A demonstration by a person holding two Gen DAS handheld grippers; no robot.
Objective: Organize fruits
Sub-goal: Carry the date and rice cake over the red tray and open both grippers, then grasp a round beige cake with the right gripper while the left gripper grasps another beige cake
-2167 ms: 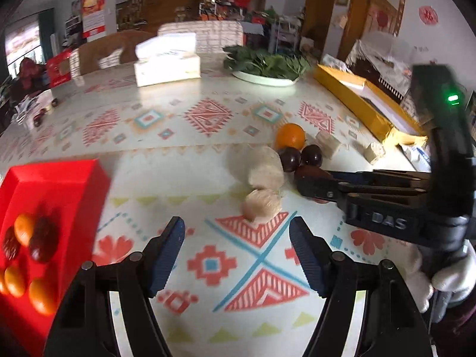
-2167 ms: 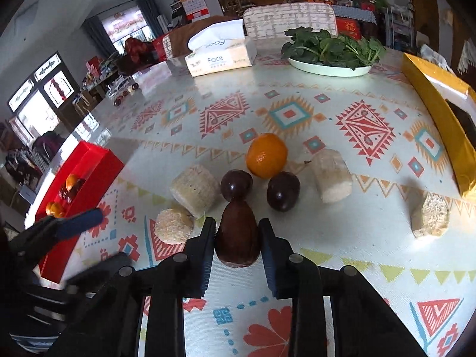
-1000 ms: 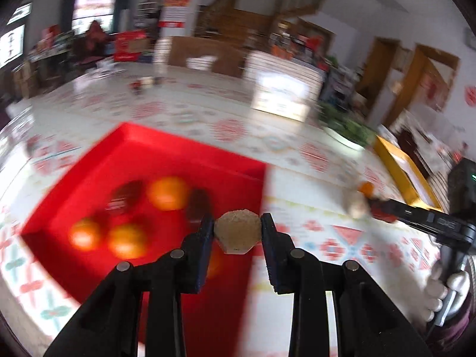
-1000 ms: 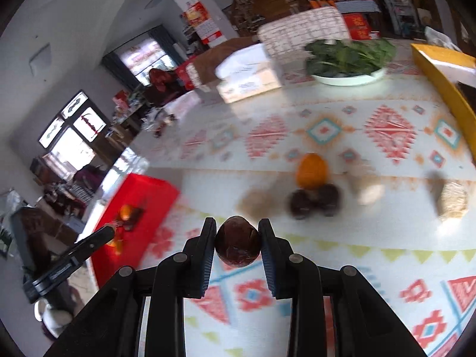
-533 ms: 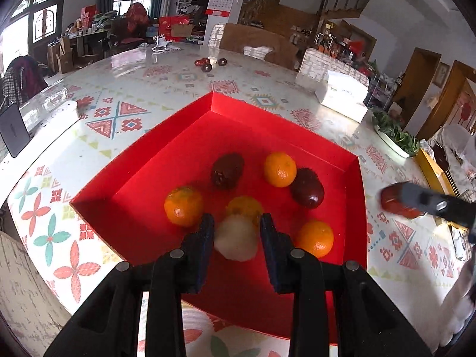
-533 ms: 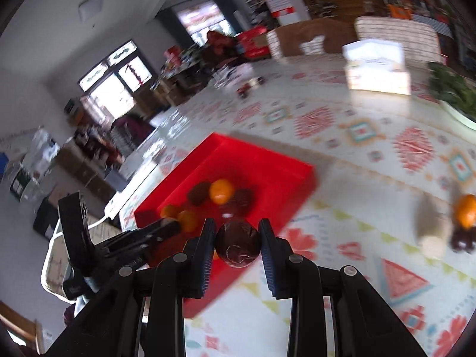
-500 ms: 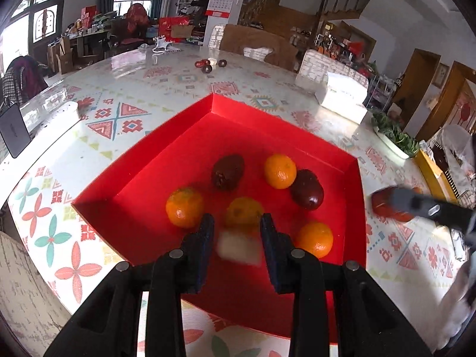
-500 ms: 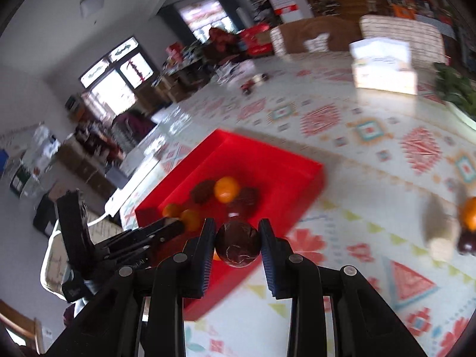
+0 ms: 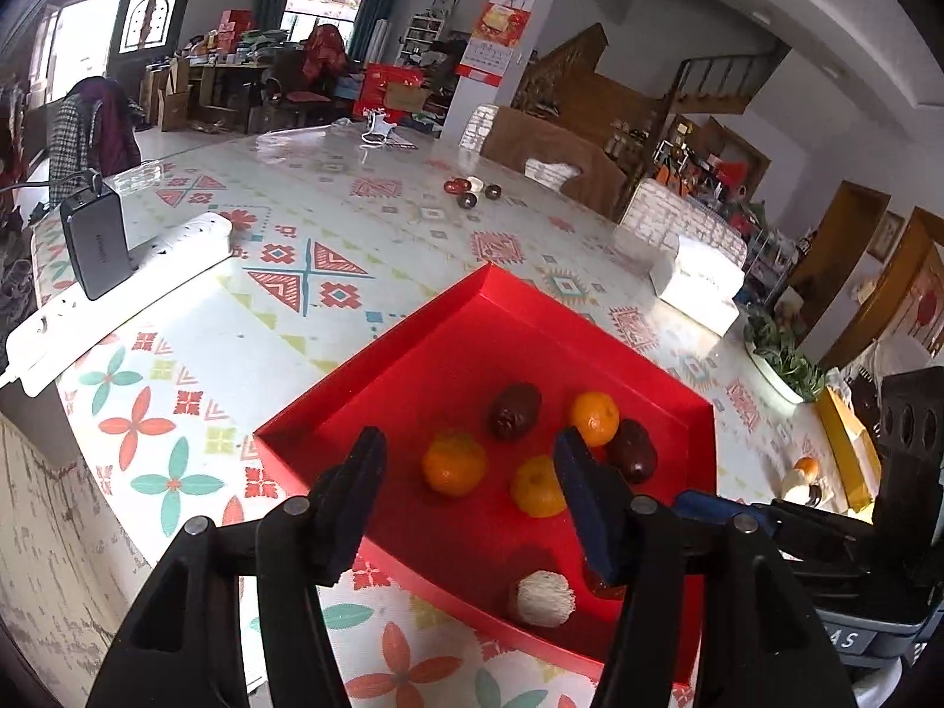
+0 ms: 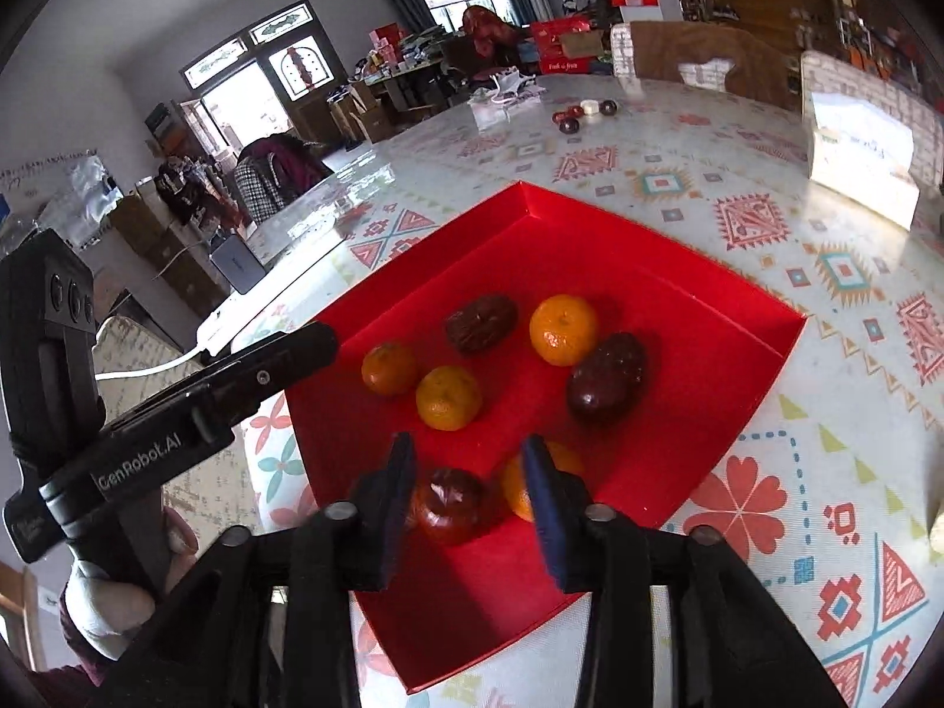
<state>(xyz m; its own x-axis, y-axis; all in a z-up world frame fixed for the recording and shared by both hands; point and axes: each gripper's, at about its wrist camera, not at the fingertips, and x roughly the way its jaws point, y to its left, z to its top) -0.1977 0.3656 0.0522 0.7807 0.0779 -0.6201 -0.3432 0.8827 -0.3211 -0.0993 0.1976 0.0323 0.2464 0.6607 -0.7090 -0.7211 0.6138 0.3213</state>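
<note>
Left wrist view: the worktop [image 9: 330,248] wears a glossy cloth printed with red, teal and orange geometric motifs, in a cluttered room with a staircase and wooden doors behind. A white power strip [image 9: 118,289] carrying a black charger lies near its edge, a white tissue box [image 9: 699,286] farther back. The red tray [image 9: 413,354] holds oranges [image 9: 454,463], dark dates [image 9: 514,410] and a pale round fruit [image 9: 543,597] in its near corner. The left tongs [image 9: 472,475] hang over the tray, jaws opening, nothing between them.

Right wrist view: the right tongs [image 10: 469,487] are opening too; a glossy dark red fruit [image 10: 449,504] sits on the tray floor between the pads (apparently loose, no longer pinched). The other tool's arm reads "GenRobot.AI".
</note>
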